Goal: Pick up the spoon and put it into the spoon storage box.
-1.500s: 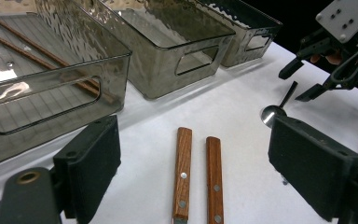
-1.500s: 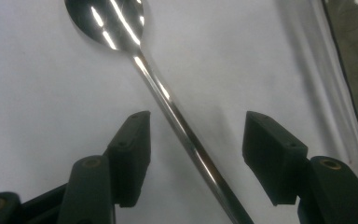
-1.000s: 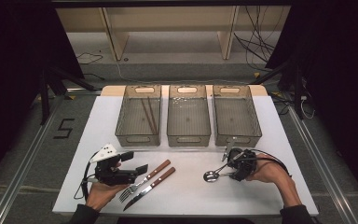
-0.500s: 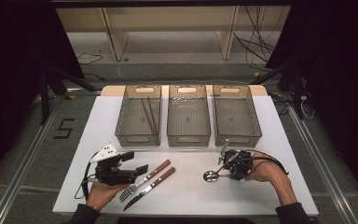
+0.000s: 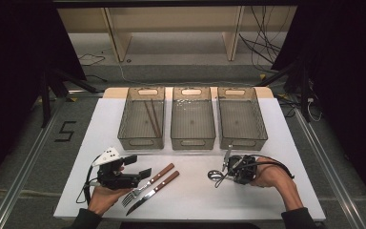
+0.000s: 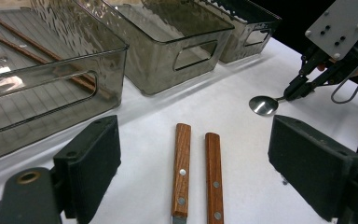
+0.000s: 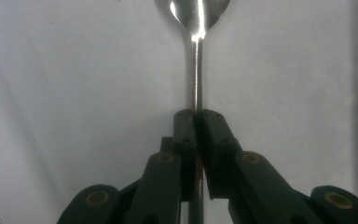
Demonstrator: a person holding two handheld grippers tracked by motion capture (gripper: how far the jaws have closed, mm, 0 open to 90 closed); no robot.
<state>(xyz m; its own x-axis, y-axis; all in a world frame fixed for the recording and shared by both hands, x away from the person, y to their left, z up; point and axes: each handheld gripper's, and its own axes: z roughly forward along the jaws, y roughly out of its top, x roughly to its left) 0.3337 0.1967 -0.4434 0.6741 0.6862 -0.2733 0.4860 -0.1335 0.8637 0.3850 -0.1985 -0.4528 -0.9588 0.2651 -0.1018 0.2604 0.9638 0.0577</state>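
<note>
A metal spoon (image 5: 214,175) lies on the white table (image 5: 190,205) at the front right, bowl toward the left. My right gripper (image 5: 225,177) is shut on its handle; its jaws have just been closing with the handle between them. In the right gripper view the pads (image 7: 186,135) pinch the thin handle of the spoon (image 7: 196,56). My left gripper (image 5: 138,167) rests open at the front left. A wooden-handled fork (image 5: 147,185) and knife (image 5: 155,191) lie side by side just ahead of it. In the left gripper view their handles (image 6: 182,168) lie between the wide-apart jaws.
Three translucent grey bins stand in a row at the back: the left bin (image 5: 141,138) holds brown chopsticks (image 5: 151,117); beside it are the middle bin (image 5: 193,140) and the right bin (image 5: 242,139). Bare white table lies between the grippers.
The right gripper's jaws have closed onto the spoon's handle. The left gripper, fork and knife have stayed where they were.
</note>
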